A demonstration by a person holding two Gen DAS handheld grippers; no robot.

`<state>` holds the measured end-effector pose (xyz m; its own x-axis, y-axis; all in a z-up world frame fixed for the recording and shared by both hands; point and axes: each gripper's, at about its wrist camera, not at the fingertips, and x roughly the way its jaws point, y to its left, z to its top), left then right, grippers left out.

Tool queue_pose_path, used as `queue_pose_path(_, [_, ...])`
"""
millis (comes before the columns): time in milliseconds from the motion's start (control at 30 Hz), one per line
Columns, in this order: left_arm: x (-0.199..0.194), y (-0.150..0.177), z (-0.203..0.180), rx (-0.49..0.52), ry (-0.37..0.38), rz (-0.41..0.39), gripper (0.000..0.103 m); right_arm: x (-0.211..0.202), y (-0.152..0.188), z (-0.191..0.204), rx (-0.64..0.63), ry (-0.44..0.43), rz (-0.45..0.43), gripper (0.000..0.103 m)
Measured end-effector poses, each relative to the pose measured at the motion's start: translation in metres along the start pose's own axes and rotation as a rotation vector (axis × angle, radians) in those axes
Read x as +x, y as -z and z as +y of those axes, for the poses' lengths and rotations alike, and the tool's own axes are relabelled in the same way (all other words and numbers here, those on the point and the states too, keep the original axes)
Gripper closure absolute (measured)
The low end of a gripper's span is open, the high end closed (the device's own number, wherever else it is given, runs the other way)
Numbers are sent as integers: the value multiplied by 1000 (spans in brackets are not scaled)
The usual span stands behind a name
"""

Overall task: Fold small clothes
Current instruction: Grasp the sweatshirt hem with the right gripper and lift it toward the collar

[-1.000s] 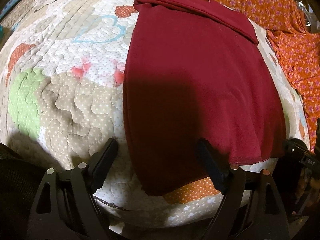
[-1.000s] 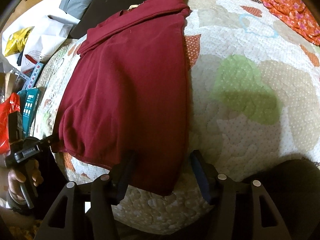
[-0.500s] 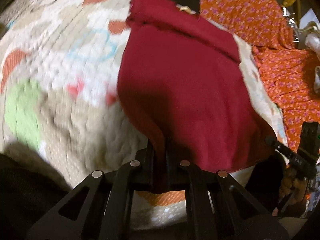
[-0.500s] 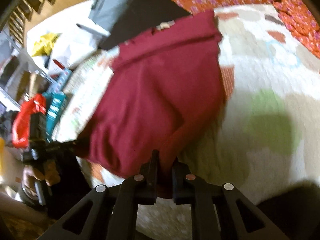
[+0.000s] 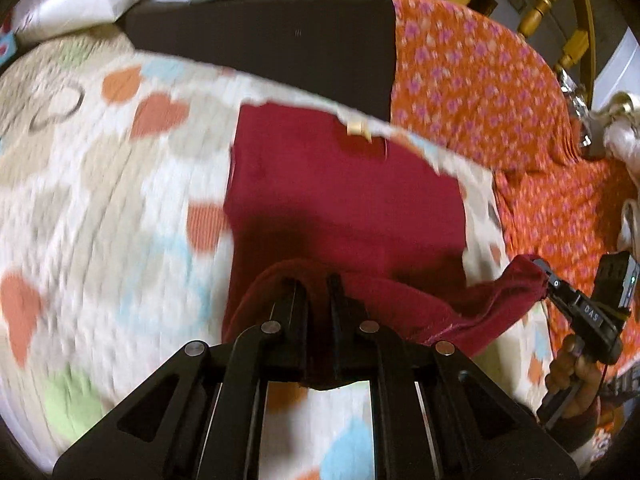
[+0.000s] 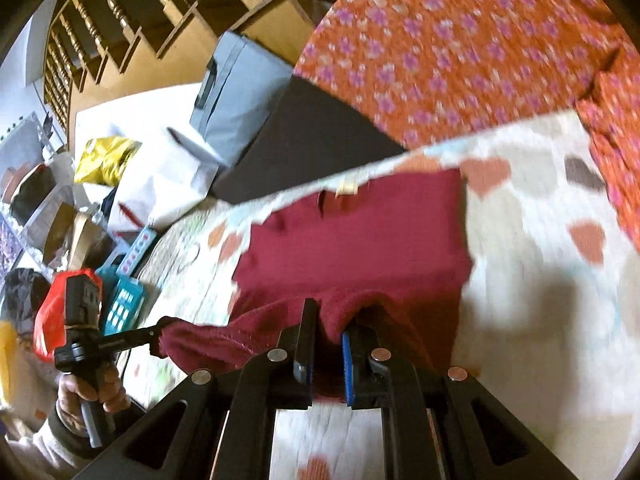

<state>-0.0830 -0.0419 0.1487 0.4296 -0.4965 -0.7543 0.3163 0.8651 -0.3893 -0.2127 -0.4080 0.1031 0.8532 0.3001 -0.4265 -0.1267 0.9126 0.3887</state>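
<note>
We have the dark red soft knit garment [image 5: 344,200] pinched at its near hem by both tools: the left gripper [image 5: 318,280] has its jaws nearly together on one hem corner, and the right gripper [image 6: 328,320] has its jaws clamped narrow on the other corner, so the lifted hem sags in a band between them while the rest of the cloth lies flat ahead of the jaws on the pale quilted bed cover with coloured hearts [image 5: 100,200]. We judge the fabric light, limp and not slippery; it will drape and crease wherever it is unsupported, so the corners are the right hold. Beyond the jaws the collar end with its small tan label [image 6: 347,188] lies close to the cover's far edge. An orange flowered cloth [image 6: 460,60] lies beyond the right jaws; open quilt lies to the outer side of each gripper.
</note>
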Motion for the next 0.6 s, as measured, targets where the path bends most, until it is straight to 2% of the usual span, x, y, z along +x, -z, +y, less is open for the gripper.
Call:
queue_pose_path(267, [75, -100, 5, 5, -105, -46, 96, 68, -79, -29, -2, 91, -33, 94])
queue_pose_path(467, [119, -141, 30, -67, -143, -71, 96, 132, -109, -71, 62, 170, -6, 94])
queue_pose_path(600, [149, -153, 42, -96, -122, -10, 91, 172, -115, -96, 119, 205, 49, 92])
